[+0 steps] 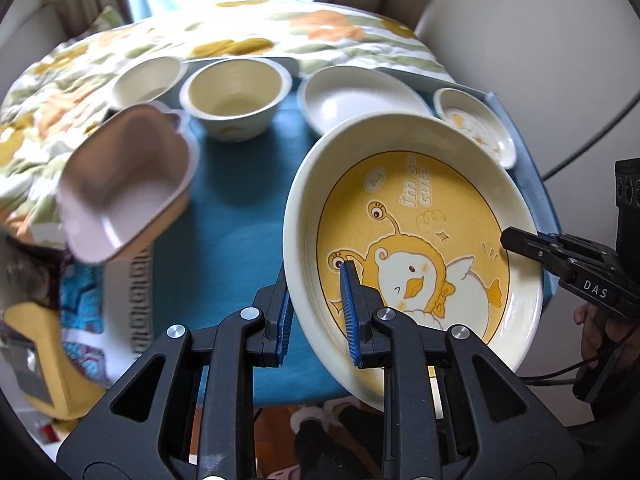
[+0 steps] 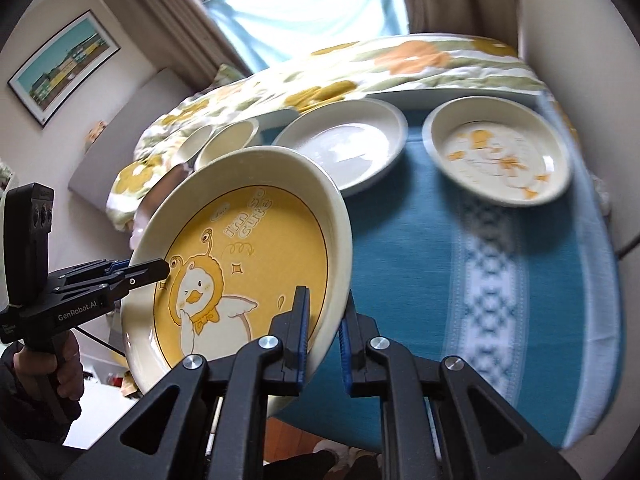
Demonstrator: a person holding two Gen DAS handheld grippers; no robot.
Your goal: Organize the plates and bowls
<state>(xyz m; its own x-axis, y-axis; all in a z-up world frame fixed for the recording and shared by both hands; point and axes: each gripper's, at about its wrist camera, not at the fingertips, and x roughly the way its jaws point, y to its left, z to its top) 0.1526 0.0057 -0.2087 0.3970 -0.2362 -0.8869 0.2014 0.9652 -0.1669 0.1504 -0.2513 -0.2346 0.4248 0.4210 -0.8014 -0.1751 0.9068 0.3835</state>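
A large cream plate with a yellow duck picture (image 1: 420, 248) is held tilted above the blue tablecloth by both grippers. My left gripper (image 1: 316, 304) is shut on its left rim; it also shows in the right wrist view (image 2: 160, 270). My right gripper (image 2: 324, 332) is shut on the plate's (image 2: 248, 264) right rim; it also shows in the left wrist view (image 1: 508, 240). On the table behind stand a plain white plate (image 1: 360, 100), a small duck plate (image 1: 476, 126), a cream bowl (image 1: 236, 98), a second bowl (image 1: 146, 80) and a pink square bowl (image 1: 124, 184).
The blue tablecloth (image 2: 460, 240) has a white patterned band. A floral quilt (image 1: 240, 36) lies behind the dishes. The table edge runs close on the right (image 1: 536, 184). A yellow object (image 1: 36, 360) sits low at the left.
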